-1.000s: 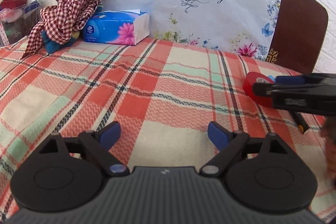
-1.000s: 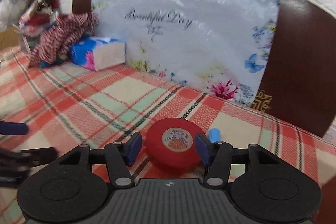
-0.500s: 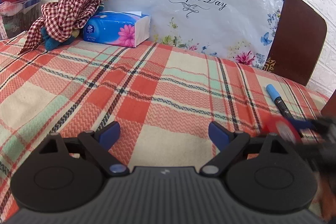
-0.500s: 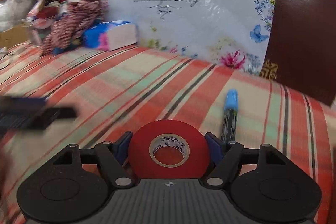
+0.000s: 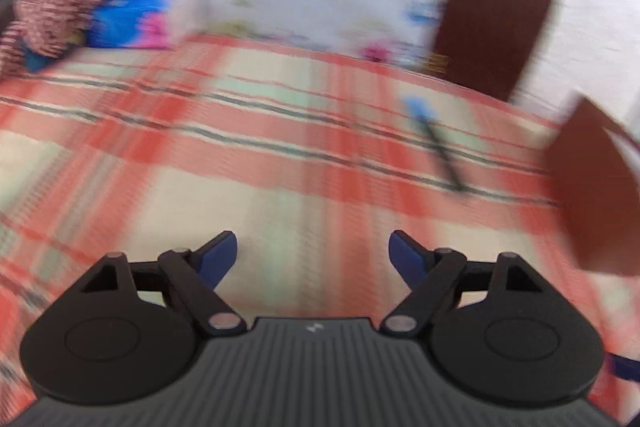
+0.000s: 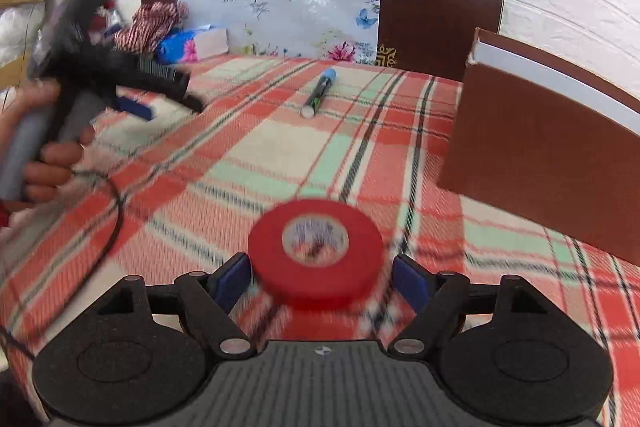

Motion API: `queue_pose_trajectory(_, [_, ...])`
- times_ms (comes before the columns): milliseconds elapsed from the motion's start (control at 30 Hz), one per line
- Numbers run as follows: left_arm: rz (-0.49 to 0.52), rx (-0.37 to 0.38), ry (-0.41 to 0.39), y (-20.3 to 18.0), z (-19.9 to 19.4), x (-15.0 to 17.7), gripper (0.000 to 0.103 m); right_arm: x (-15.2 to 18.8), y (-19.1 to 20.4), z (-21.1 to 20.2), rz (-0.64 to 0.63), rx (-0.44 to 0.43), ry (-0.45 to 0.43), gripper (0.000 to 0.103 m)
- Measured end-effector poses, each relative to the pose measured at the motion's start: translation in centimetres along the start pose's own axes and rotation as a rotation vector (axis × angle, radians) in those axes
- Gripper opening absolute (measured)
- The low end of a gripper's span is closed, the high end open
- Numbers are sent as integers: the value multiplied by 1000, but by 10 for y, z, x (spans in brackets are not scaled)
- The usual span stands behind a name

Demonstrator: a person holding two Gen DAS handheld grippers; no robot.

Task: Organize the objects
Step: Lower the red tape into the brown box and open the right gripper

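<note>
A red tape roll (image 6: pixel 316 253) lies flat on the plaid cloth between my right gripper's (image 6: pixel 322 277) blue pads; the jaws stand a little wider than the roll, with small gaps each side. A blue-capped marker (image 6: pixel 319 91) lies farther back; it also shows, blurred, in the left wrist view (image 5: pixel 434 143). My left gripper (image 5: pixel 312 257) is open and empty above the cloth, and it appears at the left of the right wrist view (image 6: pixel 132 83).
A brown hardcover book (image 6: pixel 548 143) stands at the right, also seen in the left wrist view (image 5: pixel 596 187). A blue tissue pack (image 6: pixel 190 47) and a checked cloth (image 6: pixel 150 25) lie at the back left. A floral board (image 6: pixel 288 11) and dark chair backs (image 6: pixel 440 7) stand behind.
My right gripper pulled back toward the table's near right with the tape roll, and its jaws have widened off the roll. The left gripper swings right; its view is blurred.
</note>
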State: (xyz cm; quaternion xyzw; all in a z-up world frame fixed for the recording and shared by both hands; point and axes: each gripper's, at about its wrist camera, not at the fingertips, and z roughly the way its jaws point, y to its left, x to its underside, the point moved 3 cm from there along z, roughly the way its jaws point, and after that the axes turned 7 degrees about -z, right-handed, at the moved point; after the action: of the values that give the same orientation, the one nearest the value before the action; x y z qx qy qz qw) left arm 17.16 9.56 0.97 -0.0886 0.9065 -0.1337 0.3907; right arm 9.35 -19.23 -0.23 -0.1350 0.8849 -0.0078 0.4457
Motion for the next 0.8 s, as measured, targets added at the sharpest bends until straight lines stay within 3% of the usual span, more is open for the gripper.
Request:
queue_pose_trajectory(100, [133, 123, 92, -65, -19, 30, 72, 2, -1, -1, 4, -11, -12, 76])
queue_pose_trajectory(200, [258, 162, 203, -113, -23, 53, 63, 3, -4, 2, 23, -19, -11, 76])
queue_pose_trajectory(300, [247, 183, 276, -129, -17, 63, 61, 4, -3, 2, 33, -22, -20, 77])
queue_pose_trajectory(367, [257, 161, 327, -136, -7, 74, 52, 4, -4, 4, 32, -28, -24, 72])
queue_pose_trajectory(433, [301, 142, 286, -143, -6, 81, 42, 3, -1, 6, 16, -38, -27, 67])
queue_pose_trajectory(467, [297, 147, 287, -143, -7, 81, 31, 2, -1, 6, 9, -36, -28, 67])
queue_pose_trajectory(567, [258, 153, 279, -147, -19, 66, 29, -2, -2, -2, 17, -23, -76, 67])
queue_pose_trajectory(800, [382, 245, 62, -228, -57, 5, 30, -42, -47, -39, -9, 198, -357, 67])
